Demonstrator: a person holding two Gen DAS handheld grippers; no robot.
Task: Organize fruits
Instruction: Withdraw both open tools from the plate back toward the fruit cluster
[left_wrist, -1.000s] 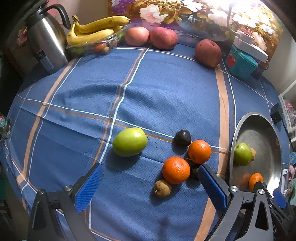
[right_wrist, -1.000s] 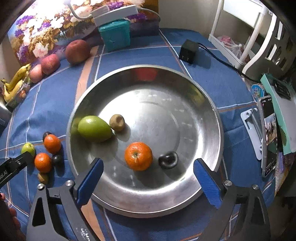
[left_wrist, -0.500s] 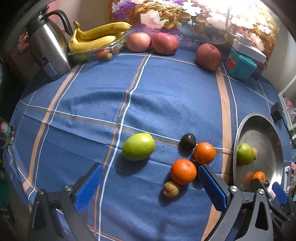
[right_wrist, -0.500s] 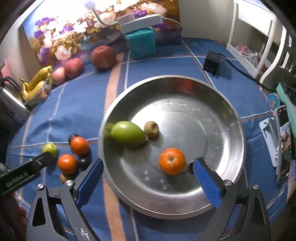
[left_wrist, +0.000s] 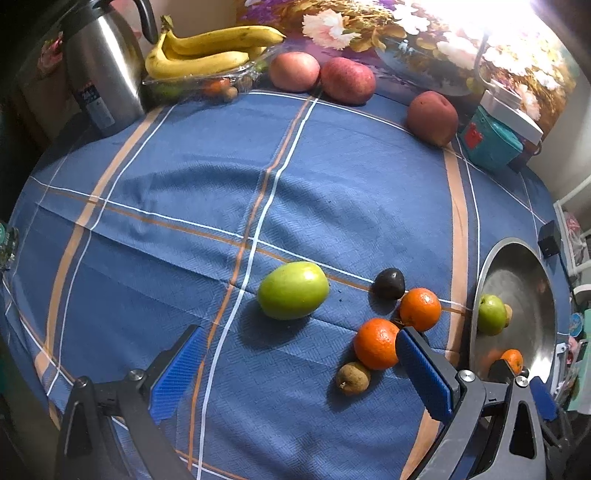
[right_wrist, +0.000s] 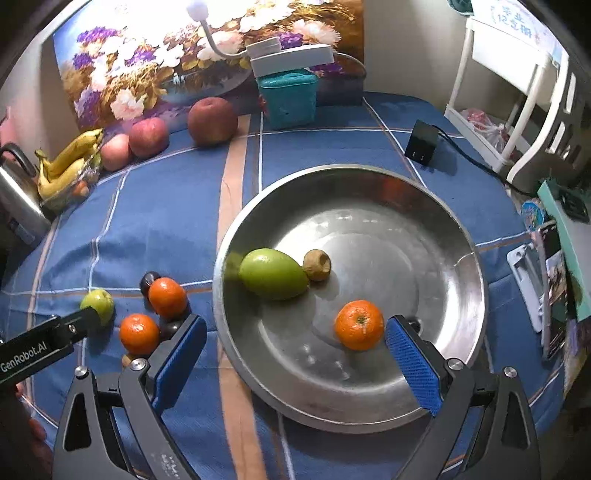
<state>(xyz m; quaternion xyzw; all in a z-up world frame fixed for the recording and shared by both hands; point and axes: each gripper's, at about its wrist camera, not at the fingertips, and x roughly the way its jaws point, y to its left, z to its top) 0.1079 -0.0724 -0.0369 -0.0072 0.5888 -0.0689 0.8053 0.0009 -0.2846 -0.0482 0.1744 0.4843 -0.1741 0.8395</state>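
Both jaws are spread wide and nothing is held: the left hand-held gripper (left_wrist: 299, 365) is hung above the loose fruit near the surface's front edge, the right hand-held gripper (right_wrist: 293, 356) over the tray (right_wrist: 476, 295). A mango (left_wrist: 293, 290) and two oranges (left_wrist: 376, 343) are clustered beside the tray's left rim. A careless closing could send an orange rolling.

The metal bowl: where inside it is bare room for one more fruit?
The bowl is bare across its far and right half, beyond the small brown fruit. The near left is crowded: green fruit, orange.
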